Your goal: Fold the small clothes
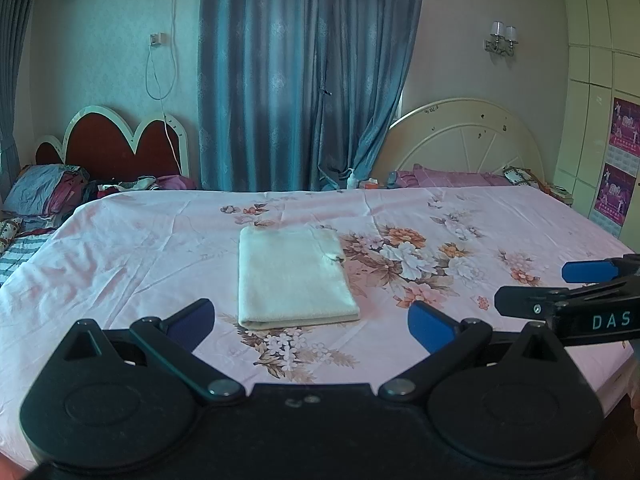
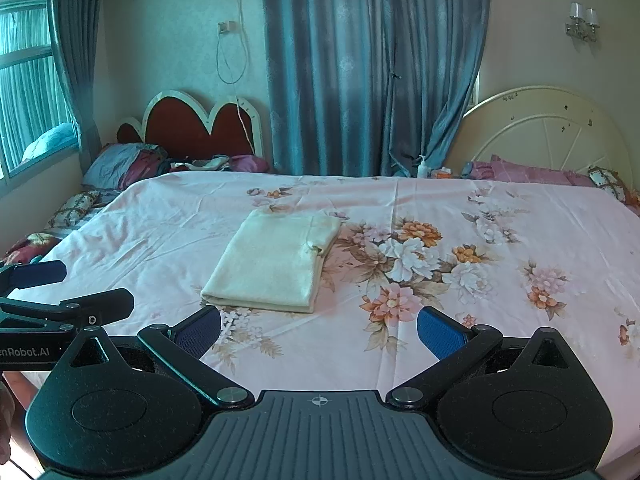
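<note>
- Cream garment (image 1: 294,276), already folded into a neat soft rectangle with a doubled near edge, lay flat on the bed sheet (image 1: 140,248), between and beyond both grippers, touching neither.
- Its fabric looked plush and towel-like; one small dark mark near its far right corner was too small to identify.
- The sheet was thin pink cotton, creased, printed with large flowers.
- The left gripper (image 1: 312,320) had its blue-padded jaws spread wide, holding nothing.
- The right gripper (image 2: 319,330) was likewise splayed and empty; only its tips showed at the left view's right edge.
- Heavy blue curtains (image 2: 360,68) hung in folds behind; headboards were partly hidden by bedding.
</note>
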`<state>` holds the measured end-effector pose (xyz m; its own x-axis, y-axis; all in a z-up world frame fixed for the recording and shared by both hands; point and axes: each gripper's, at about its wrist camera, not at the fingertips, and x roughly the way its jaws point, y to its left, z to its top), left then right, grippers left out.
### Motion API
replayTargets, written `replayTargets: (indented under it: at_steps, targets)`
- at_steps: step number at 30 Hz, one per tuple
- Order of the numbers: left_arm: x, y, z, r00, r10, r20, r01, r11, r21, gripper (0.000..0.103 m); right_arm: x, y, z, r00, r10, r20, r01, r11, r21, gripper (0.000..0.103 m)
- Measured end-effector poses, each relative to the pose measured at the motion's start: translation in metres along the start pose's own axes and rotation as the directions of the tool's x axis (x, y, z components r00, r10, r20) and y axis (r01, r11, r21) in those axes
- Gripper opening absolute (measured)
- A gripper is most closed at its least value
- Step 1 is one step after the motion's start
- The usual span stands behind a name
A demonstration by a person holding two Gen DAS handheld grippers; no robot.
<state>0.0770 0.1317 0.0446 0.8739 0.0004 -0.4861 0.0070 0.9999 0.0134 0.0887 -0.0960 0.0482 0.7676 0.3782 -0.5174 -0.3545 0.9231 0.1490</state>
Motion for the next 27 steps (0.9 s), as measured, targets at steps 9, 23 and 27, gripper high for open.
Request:
replayTargets:
  at_steps: [9,23,27]
  targets:
    - [0.0002,0.0009,0.0015,1.000,-0.003,0.002,0.003,1.000,0.004,0.103,-0.0016,-0.0053,0.0000,1.000,0.000,0.000,0.000,1.000,-0.001,0.103]
    - [0.0005,0.0007,0.0030,1.000,-0.001,0.004,0.001,1.000,0.004,0.103,-0.0008,-0.0071,-0.0001,1.000,0.003,0.001,-0.003,1.000,-0.001,0.103]
    - [0.0018,0.0022,0.0046,1.000,0.004,0.007,-0.004,1.000,0.000,0.103,0.0014,-0.0089,0.0011,1.000,0.015,0.008,-0.015,1.000,0.002,0.103]
